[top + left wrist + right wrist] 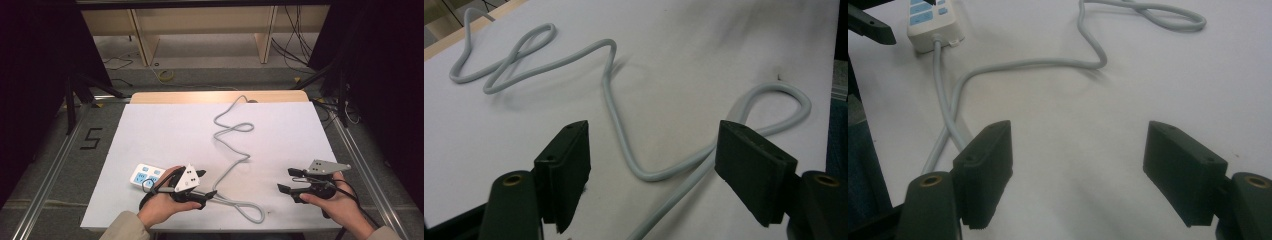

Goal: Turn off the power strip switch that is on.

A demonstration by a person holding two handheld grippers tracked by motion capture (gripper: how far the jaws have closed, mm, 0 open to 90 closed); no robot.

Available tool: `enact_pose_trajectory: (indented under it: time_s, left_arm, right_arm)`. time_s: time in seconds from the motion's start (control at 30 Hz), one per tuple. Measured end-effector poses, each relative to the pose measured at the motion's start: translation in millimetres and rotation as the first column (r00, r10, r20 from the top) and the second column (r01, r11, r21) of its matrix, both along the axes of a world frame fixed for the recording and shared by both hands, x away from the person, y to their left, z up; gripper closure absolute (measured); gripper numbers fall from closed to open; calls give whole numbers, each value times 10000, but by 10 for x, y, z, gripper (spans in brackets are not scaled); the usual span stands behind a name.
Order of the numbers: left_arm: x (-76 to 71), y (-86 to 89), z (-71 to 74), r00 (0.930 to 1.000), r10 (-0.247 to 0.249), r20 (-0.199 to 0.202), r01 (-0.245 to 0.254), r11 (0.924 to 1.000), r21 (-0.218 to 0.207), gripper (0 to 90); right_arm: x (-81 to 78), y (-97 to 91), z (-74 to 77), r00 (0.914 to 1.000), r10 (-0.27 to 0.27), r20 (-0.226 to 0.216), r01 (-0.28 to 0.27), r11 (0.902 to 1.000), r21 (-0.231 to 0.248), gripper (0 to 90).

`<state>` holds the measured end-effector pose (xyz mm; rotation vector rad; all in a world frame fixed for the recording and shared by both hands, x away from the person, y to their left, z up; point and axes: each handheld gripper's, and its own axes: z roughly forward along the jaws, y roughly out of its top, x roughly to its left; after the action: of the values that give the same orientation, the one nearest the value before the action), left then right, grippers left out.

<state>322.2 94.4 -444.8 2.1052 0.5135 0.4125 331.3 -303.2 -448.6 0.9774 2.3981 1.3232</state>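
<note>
Hiding power strip (146,176): left hand (162,205).

One white power strip (146,175) is lying on one white table (165,130), one grey cord (231,150) is trailing from it, and two grippers, left (206,185) and right (286,180), are hovering there.

My high camera looked down from above the table (165,130). My two gripper cameras sat low and close, both seeing the grey cord (624,135).
</note>
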Motion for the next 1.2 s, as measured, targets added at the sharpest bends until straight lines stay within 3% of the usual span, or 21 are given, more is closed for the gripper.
enact_pose_trajectory:
  time_s: [0.33, 0.5, 0.57, 0.6, 0.63, 0.67, 0.7, 0.73, 0.83, 0.97, 1.2]
  left_arm:
    - [-8, 27, 27, 9998, 191, 103, -190, 9998, -15, 313]
    - [-2, 42, 61, 9980, 400, 487, -404, 9992, 77, 390]
    - [5, 54, 84, 9968, 531, 602, -530, 9986, -31, 501]
    - [10, 64, 96, 9961, 597, 655, -597, 9982, -25, 501]
    - [15, 72, 103, 9955, 656, 690, -655, 9978, -34, 587]
    - [21, 84, 110, 9953, 699, 676, -702, 9975, 13, 587]
    - [27, 96, 112, 9944, 810, 673, -816, 9967, 55, 673]
    - [35, 109, 114, 9936, 915, 668, -925, 9957, 113, 673]
    - [50, 150, 125, 9913, 1183, 583, -1198, 9925, 239, 809]
    - [66, 210, 163, 9831, 1727, 603, -1741, 9846, 182, 896]
    - [74, 266, 180, 9778, 2091, 160, -2092, 9779, -7, 898]
  right_arm:
    - [-5, 21, 5, 10000, 8, 16, -8, 10000, -20, 281]
    - [-5, 11, 5, 10000, -6, -2, 6, 10000, -39, 281]
    - [-4, 14, 3, 10000, 35, -22, -35, 10000, -44, 281]
    - [-4, 14, 3, 10000, 35, -22, -35, 10000, -44, 281]
    - [-2, 17, 2, 10000, 51, -2, -51, 10000, -45, 281]
    - [-2, 17, 2, 10000, 51, -2, -51, 10000, -45, 281]
    - [-4, 16, 3, 10000, 24, -20, -24, 10000, -48, 281]
    - [-4, 16, 3, 10000, 24, -20, -24, 10000, -48, 281]
    - [-5, 16, 3, 10000, 31, -9, -31, 10000, -57, 280]
    - [-2, 17, 0, 10000, 68, -5, -68, 9999, -106, 281]
    - [-1, 17, -3, 10000, 76, 6, -76, 9999, -108, 281]
